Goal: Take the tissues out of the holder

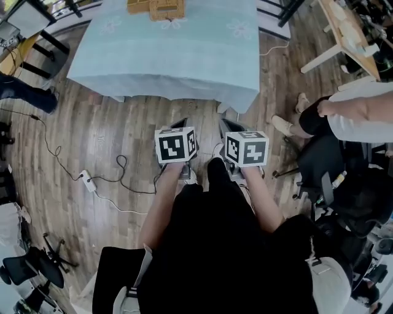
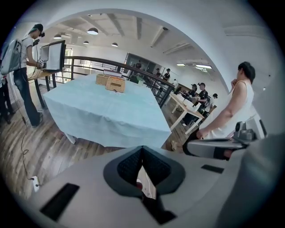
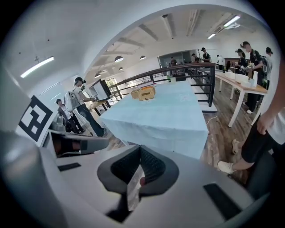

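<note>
In the head view I have the left tool (image 1: 182, 126) and right tool (image 1: 226, 129) low, well short of the worktop (image 1: 166, 55), because the holder (image 1: 166, 8) sits at its far end, out of reach. The left gripper view shows jaws closed on nothing, simply idle. The right gripper view shows the same, with the holder (image 3: 146, 92) far ahead.

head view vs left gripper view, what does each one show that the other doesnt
Head view only: the person's forearms, black lap and the marker cubes on top of both grippers.
Left gripper view only: the left gripper seen along its shut, empty jaws, and the ceiling lamps.
Both: the table under its light blue cloth, the wicker tissue holder at its far end, the wooden floor and a bystander in a white top.
</note>
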Demonstrator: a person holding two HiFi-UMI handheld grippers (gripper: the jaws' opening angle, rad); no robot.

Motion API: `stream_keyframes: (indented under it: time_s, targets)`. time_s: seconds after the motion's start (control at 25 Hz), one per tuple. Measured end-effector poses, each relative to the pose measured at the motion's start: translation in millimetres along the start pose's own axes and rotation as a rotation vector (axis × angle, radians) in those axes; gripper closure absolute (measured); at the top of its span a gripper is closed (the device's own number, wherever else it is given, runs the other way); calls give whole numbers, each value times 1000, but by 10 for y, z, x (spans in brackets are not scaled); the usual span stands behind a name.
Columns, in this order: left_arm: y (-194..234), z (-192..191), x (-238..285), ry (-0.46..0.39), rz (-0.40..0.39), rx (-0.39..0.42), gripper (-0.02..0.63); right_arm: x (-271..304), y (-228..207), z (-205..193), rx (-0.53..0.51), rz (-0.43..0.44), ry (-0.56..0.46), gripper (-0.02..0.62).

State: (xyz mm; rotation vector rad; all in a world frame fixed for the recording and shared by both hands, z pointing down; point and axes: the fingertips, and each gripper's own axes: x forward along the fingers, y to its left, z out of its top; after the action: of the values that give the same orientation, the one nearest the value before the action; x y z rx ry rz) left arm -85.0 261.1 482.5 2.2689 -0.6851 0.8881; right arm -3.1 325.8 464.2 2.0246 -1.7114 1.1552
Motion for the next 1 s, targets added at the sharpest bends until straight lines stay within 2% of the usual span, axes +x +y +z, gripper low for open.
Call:
stream_keyframes:
  time_s: [0.16,0.36,0.56,1.0]
  targets:
    - [-117,-179,-102,10,-26,24,595,-165,92,-238,22,-21,-1,582]
    - [-345,-242,-83,5,-41,44,595,-325,7,-303,23,-38,-27,582]
    - [-482,-191,24,5,-34,55,595,-309,-188,-244,45,-31,-25,583]
    - [-700,3,386,7,11,25,595,-210,-654,93,4,26,-23,581]
